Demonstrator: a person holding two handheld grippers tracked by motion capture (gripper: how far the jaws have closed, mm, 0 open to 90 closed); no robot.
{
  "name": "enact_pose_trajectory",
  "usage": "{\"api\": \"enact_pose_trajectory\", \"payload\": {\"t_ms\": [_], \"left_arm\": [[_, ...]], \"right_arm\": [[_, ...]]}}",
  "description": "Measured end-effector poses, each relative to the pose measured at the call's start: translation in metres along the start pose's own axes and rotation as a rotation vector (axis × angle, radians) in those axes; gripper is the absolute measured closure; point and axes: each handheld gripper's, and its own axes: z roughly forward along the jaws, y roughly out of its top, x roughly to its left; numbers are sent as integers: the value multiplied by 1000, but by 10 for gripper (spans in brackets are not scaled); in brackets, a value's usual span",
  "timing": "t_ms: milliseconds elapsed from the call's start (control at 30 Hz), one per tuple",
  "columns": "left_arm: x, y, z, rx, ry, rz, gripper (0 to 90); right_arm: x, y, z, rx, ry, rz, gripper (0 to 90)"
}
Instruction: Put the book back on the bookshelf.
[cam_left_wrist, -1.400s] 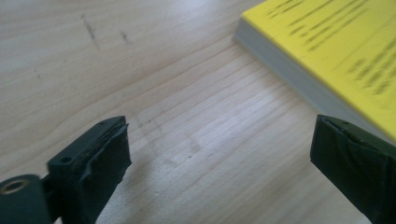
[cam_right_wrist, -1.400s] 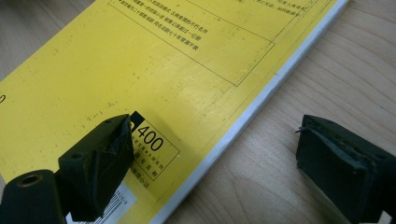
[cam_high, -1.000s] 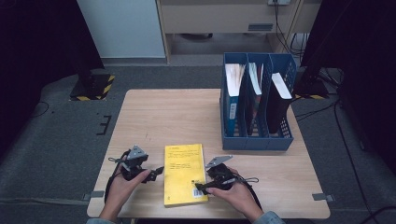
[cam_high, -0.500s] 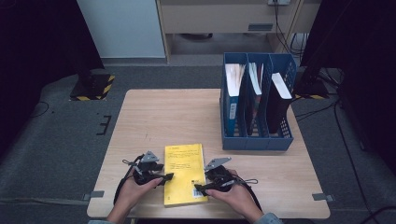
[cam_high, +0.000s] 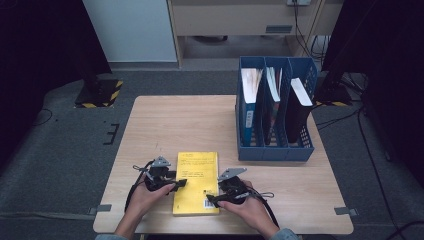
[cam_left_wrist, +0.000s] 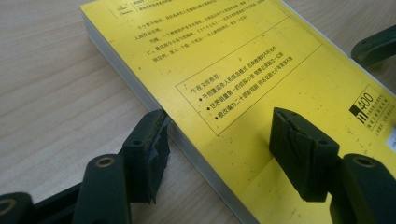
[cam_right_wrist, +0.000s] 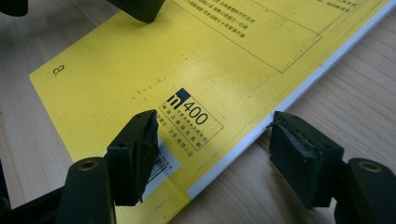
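A yellow book (cam_high: 196, 182) lies flat on the wooden table (cam_high: 175, 125) near its front edge, back cover up. My left gripper (cam_high: 179, 184) is at the book's left side. In the left gripper view (cam_left_wrist: 219, 128) one pad touches the page edge and the other rests on the cover (cam_left_wrist: 224, 56). My right gripper (cam_high: 212, 199) is at the lower right side. In the right gripper view (cam_right_wrist: 212, 128) one pad sits on the barcode corner of the book (cam_right_wrist: 187, 60) and the other meets its white edge. Both pairs of jaws have just been closing, with the book's edge between them.
A blue three-slot file holder (cam_high: 275, 117) with upright books and folders stands at the table's back right. The table's front edge runs just below both hands. Bare wood lies to the left and behind the book.
The left hand has moved right and slightly down, bringing its gripper from beside the book onto the book's left edge. The right gripper has stayed at the right edge.
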Motion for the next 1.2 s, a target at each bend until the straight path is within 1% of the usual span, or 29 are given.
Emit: {"api": "enact_pose_trajectory", "payload": {"t_ms": [33, 100, 200, 233, 267, 300, 333, 367, 400, 500, 567, 633, 700, 767, 867, 933, 967, 1033, 1100, 1133, 1200], "left_arm": [[0, 0, 0, 0, 5, 16, 367], [-2, 0, 0, -1, 6, 31, 348], [-5, 0, 4, 11, -1, 48, 252], [-6, 0, 4, 13, -4, 46, 218], [-6, -1, 4, 13, -3, 43, 207], [-5, -1, 5, 19, -7, 28, 195], [-4, -2, 5, 22, -10, 15, 178], [-4, -2, 5, 20, -11, 13, 166], [-3, -2, 5, 18, -9, 18, 164], [-5, -3, 6, 14, -8, 16, 148], [-6, -3, 8, 8, -22, 26, 146], [-7, -3, 8, 9, -20, 26, 130], [-6, -2, 8, 9, -25, 25, 130], [-6, -2, 8, 11, -19, 21, 141], [-4, -1, 6, 5, -13, -6, 193], [-4, -1, 4, 4, -16, -23, 228], [-4, -1, 4, 2, -16, -25, 238], [-5, -1, 2, 0, -14, -17, 260], [-5, 0, -2, -22, -27, -23, 260], [-4, 1, -6, -48, -43, -34, 268], [-4, 1, -10, -72, -83, -57, 307]], "right_arm": [[0, 0, 0, -4, 1, 1, 327], [-1, -2, 0, -15, 10, 1, 326], [-3, -4, 0, -27, 18, 5, 322], [-3, -4, 0, -26, 23, 12, 318], [-4, -4, 1, -24, 25, 24, 308], [-5, -5, 1, -29, 34, 36, 307], [-6, -5, 1, -29, 36, 31, 307], [-6, -5, 1, -29, 36, 31, 307], [-5, -5, 1, -29, 35, 31, 307], [-5, -5, 1, -28, 34, 33, 306], [-5, -5, 1, -27, 33, 34, 305], [-4, -5, 1, -27, 33, 37, 304], [-4, -5, 1, -27, 31, 35, 303], [-4, -4, 1, -26, 30, 35, 303], [-4, -4, 1, -27, 27, 36, 301], [-4, -4, 1, -27, 27, 38, 301], [-4, -4, 1, -28, 28, 38, 300], [-4, -4, 1, -25, 32, 33, 299], [-4, -4, 1, -26, 33, 32, 298], [-4, -5, 1, -26, 33, 33, 298], [-4, -5, 1, -26, 34, 31, 297]]}}
